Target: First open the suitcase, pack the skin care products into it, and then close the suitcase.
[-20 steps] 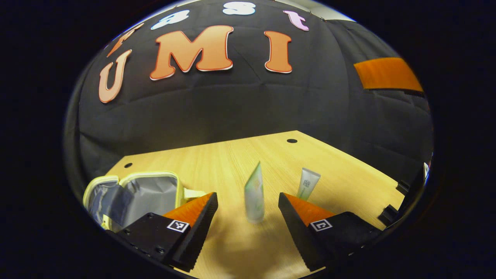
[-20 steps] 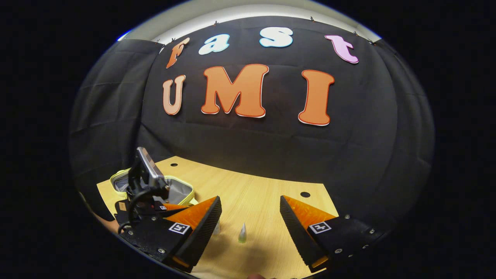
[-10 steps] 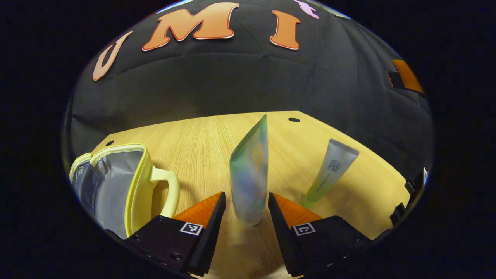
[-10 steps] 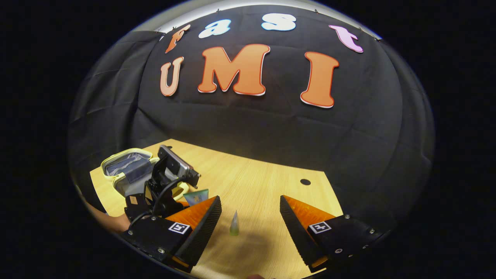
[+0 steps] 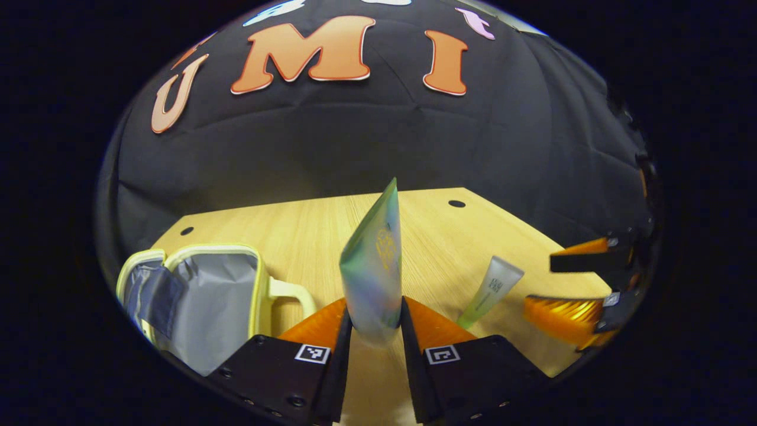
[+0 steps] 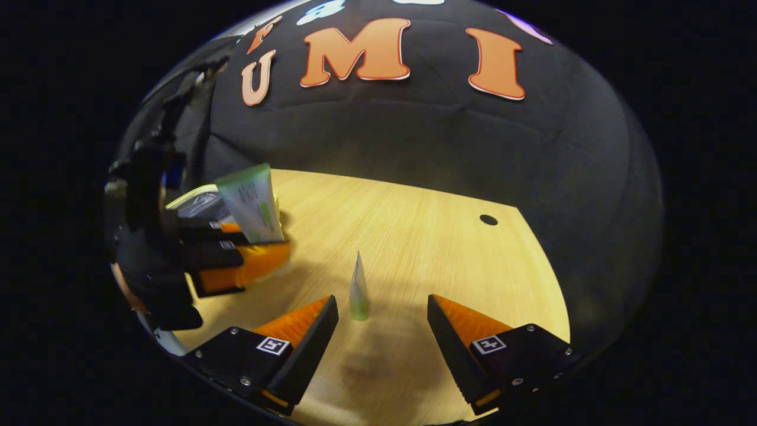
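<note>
Now the left gripper (image 5: 374, 322) has its fingers pinching the bottom end of a green tube (image 5: 374, 266), one finger on each side. The tube stands up straight between them, and it looks lifted a little off the wooden worktop (image 5: 307, 236), though that is hard to tell. To its left the small yellow suitcase (image 5: 195, 302) lies open on the worktop, showing its grey inside. In the right gripper view, the right gripper (image 6: 383, 322) has its fingers spread wide, holding nothing. A thin pale tube (image 6: 358, 287) stands on its green cap on the worktop just ahead, between the two fingers but touching neither. In the left gripper view this tube (image 5: 491, 291) stands near the right gripper (image 5: 576, 281).
</note>
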The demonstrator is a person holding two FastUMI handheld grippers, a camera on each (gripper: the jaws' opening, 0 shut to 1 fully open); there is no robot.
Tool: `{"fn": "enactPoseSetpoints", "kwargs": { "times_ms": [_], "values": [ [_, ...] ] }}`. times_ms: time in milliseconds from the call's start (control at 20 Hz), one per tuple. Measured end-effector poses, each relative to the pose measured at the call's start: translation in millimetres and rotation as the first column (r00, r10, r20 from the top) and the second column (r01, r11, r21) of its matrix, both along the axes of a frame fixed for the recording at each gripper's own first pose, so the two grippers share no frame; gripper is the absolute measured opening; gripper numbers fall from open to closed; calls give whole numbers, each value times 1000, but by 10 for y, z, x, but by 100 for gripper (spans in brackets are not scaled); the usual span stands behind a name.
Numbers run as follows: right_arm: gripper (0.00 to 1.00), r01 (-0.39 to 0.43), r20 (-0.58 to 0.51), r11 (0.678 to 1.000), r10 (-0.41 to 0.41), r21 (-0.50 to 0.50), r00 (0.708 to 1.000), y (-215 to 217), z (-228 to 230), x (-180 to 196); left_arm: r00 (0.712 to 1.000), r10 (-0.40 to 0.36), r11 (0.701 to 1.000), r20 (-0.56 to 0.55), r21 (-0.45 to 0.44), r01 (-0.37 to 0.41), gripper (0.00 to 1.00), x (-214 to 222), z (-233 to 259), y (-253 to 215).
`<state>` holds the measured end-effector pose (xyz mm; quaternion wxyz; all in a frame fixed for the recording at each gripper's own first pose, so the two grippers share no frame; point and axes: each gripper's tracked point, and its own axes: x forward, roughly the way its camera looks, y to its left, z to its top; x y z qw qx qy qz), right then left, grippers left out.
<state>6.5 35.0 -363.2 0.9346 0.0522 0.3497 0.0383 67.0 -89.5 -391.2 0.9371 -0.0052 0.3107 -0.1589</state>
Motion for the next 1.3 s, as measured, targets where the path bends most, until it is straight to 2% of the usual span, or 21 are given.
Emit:
{"fn": "enactPoseSetpoints", "kwargs": {
  "times_ms": [150,200,250,350,400,450,550,700,800,1300],
  "values": [
    [94,-28,-13,999,28,18,1000,125,-201,114,998,50,998,36,47,-51,44,-12,469,348],
    [86,-45,-34,999,46,30,998,199,-310,159,997,67,995,46,64,-70,44,-61,579,478],
    [83,-54,-37,998,56,45,998,230,-331,162,994,90,992,58,79,-94,46,-117,690,604],
    [63,-66,-45,996,69,61,997,318,-464,248,989,131,984,69,115,-138,43,-212,813,857],
    [58,-59,-65,997,62,40,996,301,-563,255,986,150,979,71,130,-158,44,-256,836,949],
    [47,-61,-84,997,64,42,994,322,-635,256,982,174,973,70,143,-182,44,-319,856,1059],
    [36,-54,-81,997,59,61,995,347,-611,289,975,209,963,73,156,-218,43,-429,903,1208],
    [33,-62,-54,995,66,75,996,397,-433,300,959,274,947,70,155,-282,43,-602,983,1468],
    [33,-64,-17,994,65,89,998,411,-129,268,951,303,939,60,150,-309,45,-685,1057,1594],
    [32,-109,149,989,93,104,985,509,1135,209,943,321,933,92,141,-331,44,-747,1511,2071]
  ]
}}
